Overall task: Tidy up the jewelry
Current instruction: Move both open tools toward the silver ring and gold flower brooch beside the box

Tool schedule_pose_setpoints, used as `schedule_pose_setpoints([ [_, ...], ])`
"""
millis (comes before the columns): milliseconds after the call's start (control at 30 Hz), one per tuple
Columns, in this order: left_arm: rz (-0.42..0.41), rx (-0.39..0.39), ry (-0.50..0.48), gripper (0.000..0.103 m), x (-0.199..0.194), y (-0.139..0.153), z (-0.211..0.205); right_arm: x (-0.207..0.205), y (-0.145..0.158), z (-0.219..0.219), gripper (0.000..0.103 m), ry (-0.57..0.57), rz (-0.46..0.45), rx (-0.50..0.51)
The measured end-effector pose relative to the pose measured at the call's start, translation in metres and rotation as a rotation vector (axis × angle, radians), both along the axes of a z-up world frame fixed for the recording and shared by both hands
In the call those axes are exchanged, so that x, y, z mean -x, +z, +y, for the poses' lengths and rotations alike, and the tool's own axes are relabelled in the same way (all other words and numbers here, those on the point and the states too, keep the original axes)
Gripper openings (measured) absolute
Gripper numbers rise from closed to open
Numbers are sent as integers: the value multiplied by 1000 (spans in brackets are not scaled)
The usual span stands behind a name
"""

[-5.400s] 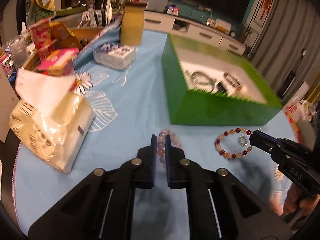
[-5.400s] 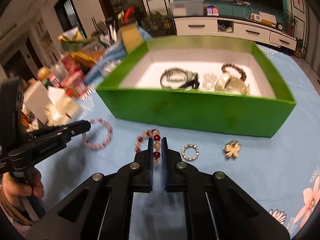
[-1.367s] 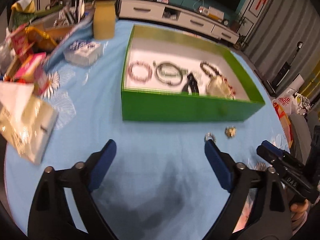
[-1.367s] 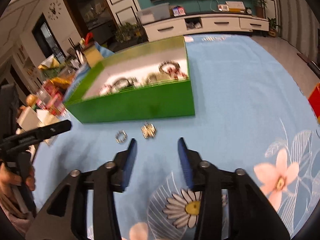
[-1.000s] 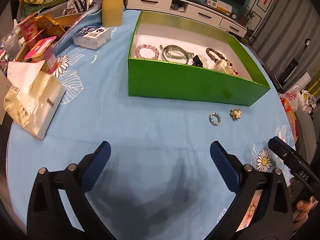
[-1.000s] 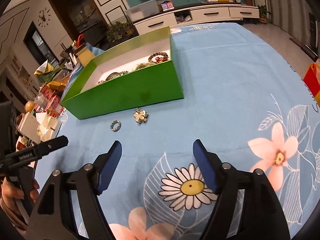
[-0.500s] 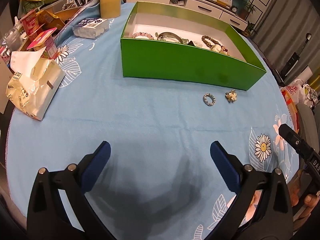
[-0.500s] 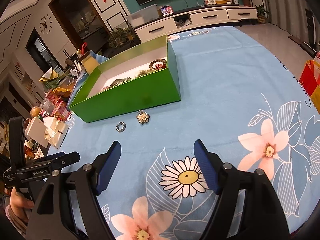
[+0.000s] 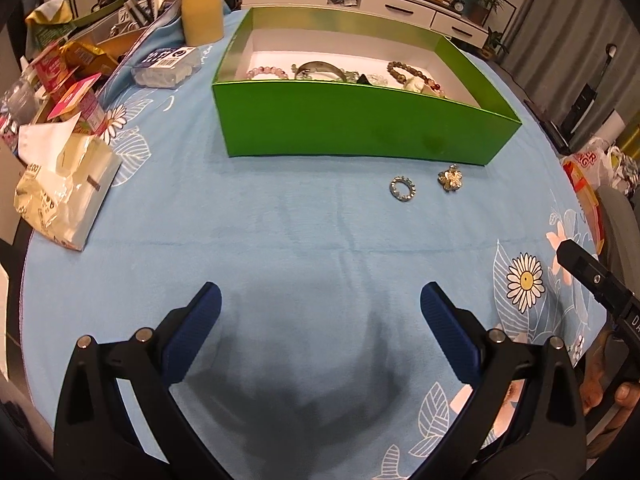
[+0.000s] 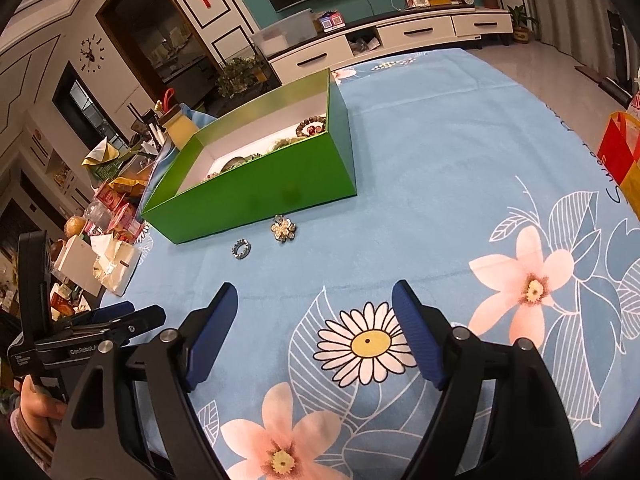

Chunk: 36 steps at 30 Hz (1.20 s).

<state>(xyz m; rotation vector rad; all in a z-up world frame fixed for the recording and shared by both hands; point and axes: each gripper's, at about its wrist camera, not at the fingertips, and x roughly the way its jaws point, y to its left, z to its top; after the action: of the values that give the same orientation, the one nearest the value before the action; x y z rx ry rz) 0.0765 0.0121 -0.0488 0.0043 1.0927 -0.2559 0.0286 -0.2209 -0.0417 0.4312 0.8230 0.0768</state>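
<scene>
A green box [image 9: 360,120] [image 10: 260,196] stands on the blue flowered tablecloth. Inside it lie a pink bead bracelet [image 9: 267,72], a green bangle [image 9: 320,69] and a brown bead bracelet [image 9: 404,72]. In front of its near wall, on the cloth, lie a small silver ring [image 9: 402,189] [image 10: 241,249] and a gold flower brooch [image 9: 451,177] [image 10: 283,229]. My left gripper [image 9: 320,296] is open and empty, well back from the ring. My right gripper [image 10: 315,292] is open too, with only cloth between its fingers. Each gripper shows at the edge of the other's view.
At the table's left edge are a tissue pack [image 9: 64,192], snack packets [image 9: 76,92], a white packet [image 9: 168,66] and a yellow jar [image 9: 202,16]. A red bag [image 10: 618,152] stands off the table's right side. A hand [image 10: 36,404] holds the left gripper.
Both grippers, earlier shut on bead bracelets, now stand open and empty; those bracelets lie in the box. Over the last second both views have drawn back from the box.
</scene>
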Motion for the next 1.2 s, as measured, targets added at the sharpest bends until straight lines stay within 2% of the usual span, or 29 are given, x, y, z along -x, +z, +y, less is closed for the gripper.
schedule_pose_setpoints([
  [167,-12,-21,-22,101,-4,-1,-11,-2,-2,1,80,3,3,3],
  [533,-48,6,-48,101,-16,-1,-34,-8,-10,-6,80,-11,-1,-23],
  [700,-79,38,-15,101,-20,6,-30,-5,-2,-11,80,-10,-57,-57],
  [867,-113,21,40,101,-18,13,-25,1,1,-15,80,-4,-121,-70],
  [1000,-95,45,92,101,-17,17,-21,5,6,-17,80,17,-156,-90],
  [1200,-117,22,124,101,-11,19,-31,20,13,-20,80,29,-204,-55],
])
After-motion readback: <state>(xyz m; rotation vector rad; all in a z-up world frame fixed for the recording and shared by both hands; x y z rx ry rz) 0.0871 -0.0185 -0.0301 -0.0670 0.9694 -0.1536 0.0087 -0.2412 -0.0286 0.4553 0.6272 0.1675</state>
